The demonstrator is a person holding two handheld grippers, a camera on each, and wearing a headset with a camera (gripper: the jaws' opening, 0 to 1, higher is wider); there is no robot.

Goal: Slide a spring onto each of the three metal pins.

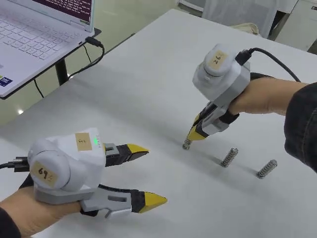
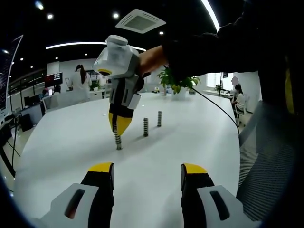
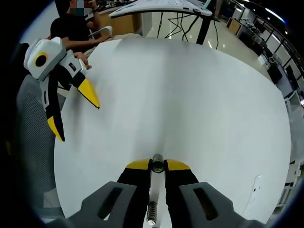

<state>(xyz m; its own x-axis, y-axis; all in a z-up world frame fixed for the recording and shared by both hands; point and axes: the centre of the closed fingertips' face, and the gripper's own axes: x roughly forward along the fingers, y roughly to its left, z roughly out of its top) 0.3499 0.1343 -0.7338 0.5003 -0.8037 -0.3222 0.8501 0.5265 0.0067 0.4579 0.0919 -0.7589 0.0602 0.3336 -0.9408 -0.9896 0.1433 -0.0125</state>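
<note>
Handwritten "26" on the sticker point(image 1: 216, 60) atop the right tool point(image 1: 191, 137), "69" on the label point(image 1: 43, 174) of the left tool point(image 1: 156, 174).

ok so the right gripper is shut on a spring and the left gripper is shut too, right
No: the left gripper is open, jaws wide apart and empty, as the left gripper view shows. The right gripper is shut on a spring.
</note>
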